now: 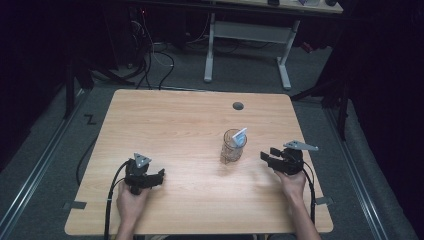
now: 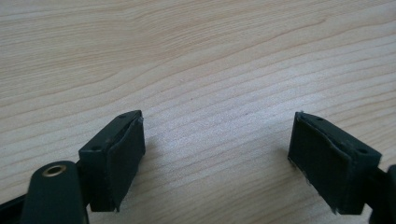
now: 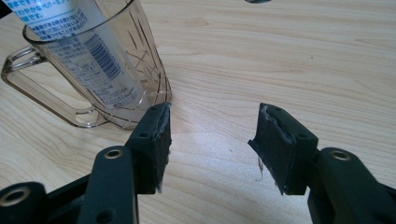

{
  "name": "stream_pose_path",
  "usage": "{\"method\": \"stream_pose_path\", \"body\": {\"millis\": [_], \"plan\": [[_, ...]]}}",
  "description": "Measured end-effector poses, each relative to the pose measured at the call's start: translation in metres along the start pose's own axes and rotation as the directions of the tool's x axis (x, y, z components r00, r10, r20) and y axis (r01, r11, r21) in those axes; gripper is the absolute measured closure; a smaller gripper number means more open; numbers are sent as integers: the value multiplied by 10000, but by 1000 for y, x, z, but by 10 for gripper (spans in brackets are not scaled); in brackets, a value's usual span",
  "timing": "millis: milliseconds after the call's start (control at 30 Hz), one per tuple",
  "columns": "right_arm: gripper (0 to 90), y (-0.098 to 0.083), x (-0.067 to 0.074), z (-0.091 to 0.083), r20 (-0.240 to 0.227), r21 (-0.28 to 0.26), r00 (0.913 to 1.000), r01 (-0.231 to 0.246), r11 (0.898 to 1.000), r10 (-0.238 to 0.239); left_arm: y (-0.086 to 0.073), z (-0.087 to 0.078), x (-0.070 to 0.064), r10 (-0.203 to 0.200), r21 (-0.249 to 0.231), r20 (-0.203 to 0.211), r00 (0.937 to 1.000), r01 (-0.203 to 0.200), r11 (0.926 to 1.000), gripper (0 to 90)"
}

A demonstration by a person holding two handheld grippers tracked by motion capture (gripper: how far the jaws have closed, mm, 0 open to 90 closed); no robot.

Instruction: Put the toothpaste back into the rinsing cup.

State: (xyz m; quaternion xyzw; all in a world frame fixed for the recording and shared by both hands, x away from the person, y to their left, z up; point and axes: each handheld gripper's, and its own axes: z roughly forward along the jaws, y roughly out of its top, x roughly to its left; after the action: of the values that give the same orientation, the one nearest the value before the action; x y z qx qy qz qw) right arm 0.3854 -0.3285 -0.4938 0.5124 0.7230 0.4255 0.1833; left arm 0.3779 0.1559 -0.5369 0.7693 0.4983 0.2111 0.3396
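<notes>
Standing right of centre on the bench [image 1: 165, 130], one clear handled mug [image 1: 232, 146] holds one white tube [image 1: 240, 136]; left claw [image 1: 161, 176] and right claw [image 1: 265, 158] rest either side, both clear of it. Left gripper view: jaws released, bare wood between. Right gripper view: right claw [image 3: 210, 140] released and empty, mug [image 3: 116, 88] with tube [image 3: 79, 51] just beside its left jaw.

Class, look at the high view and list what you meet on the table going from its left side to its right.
Left gripper → clear mug with a white tube standing in it → right gripper. All rest on or over the wooden table.
</notes>
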Motion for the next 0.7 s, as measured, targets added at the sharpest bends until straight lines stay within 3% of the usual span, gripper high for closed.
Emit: {"method": "stream_pose_path", "body": {"millis": [700], "plan": [[456, -6, -2, 19, 396, 665, 9992, 49, 9978, -75, 0, 0, 0, 0, 0, 0, 10000, 0, 10000, 185]]}}
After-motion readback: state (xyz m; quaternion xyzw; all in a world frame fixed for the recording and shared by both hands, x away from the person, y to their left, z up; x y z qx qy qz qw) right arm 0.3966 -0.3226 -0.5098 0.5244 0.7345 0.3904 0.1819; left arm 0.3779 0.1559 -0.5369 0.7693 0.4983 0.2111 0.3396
